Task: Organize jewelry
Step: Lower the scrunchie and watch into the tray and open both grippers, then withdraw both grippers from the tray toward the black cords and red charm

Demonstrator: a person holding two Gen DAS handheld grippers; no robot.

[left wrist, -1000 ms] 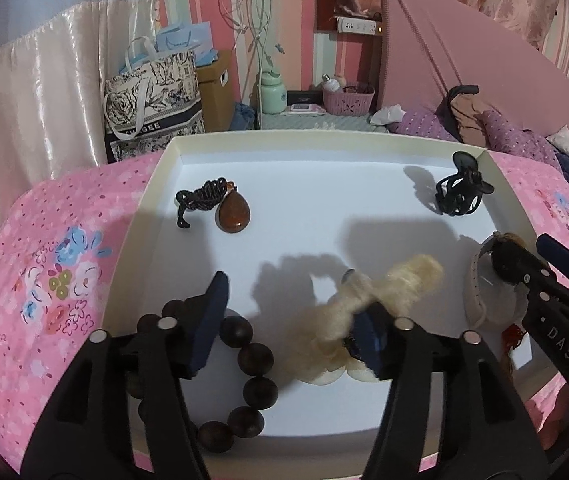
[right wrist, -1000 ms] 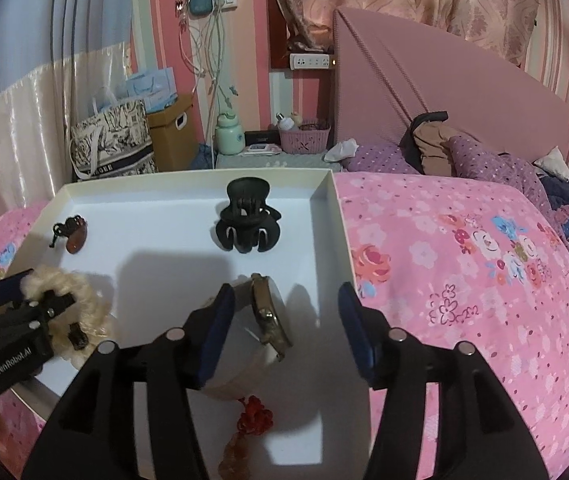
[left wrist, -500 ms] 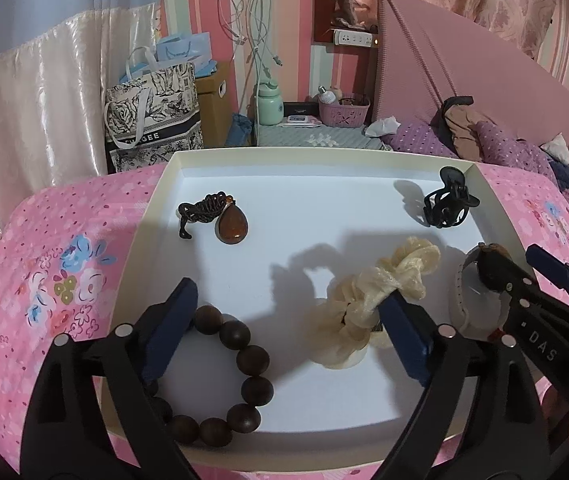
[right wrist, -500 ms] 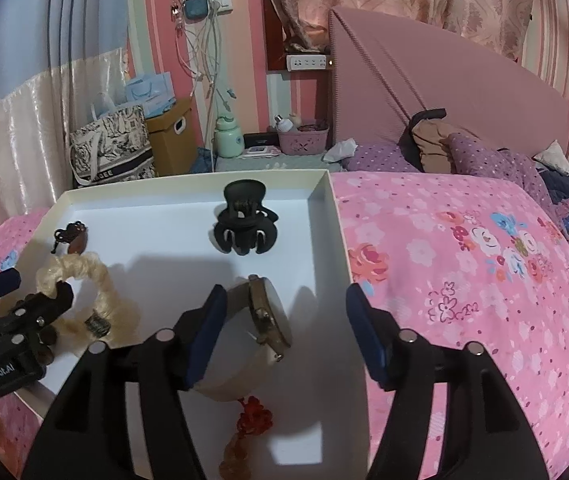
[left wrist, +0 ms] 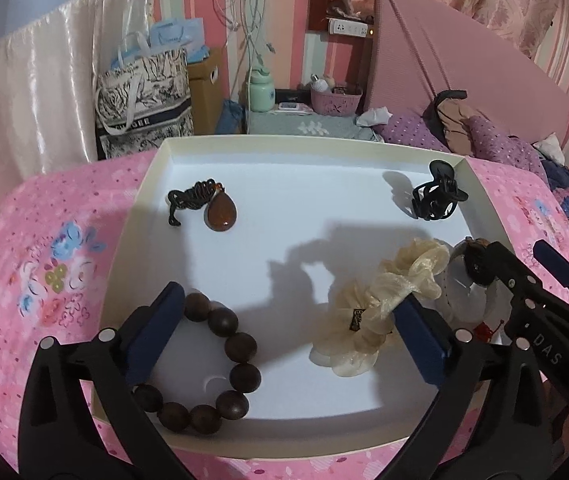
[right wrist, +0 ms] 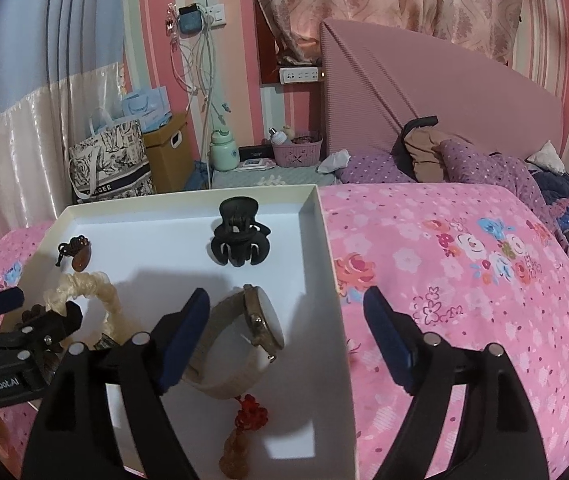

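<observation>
A white tray (left wrist: 268,145) on a pink bedspread holds a brown pendant on a dark cord (left wrist: 220,213), a black hair claw (left wrist: 435,198), a cream scrunchie (left wrist: 380,300) and a dark wooden bead bracelet (left wrist: 240,350). My left gripper (left wrist: 288,340) hangs over the tray's near side. Its jaws are opening; the bracelet lies by one pad and the scrunchie by the other, neither gripped. My right gripper (right wrist: 284,338) is also opening, above the tray's right wall (right wrist: 326,264). A watch (right wrist: 244,338) stands on edge beside its left finger, not pinched. The hair claw (right wrist: 238,240) sits beyond.
A red knot charm with an amber bead (right wrist: 249,416) lies in the tray's near right corner. The pink floral bedspread (right wrist: 464,280) stretches to the right. Pillows and clothes (right wrist: 436,152) are at the headboard. A nightstand, bags and a box (left wrist: 144,92) stand behind the tray.
Both grippers' fingers have spread much wider. The scrunchie has settled a little to the right on the tray floor. The watch, claw, pendant and bracelet have stayed where they were.
</observation>
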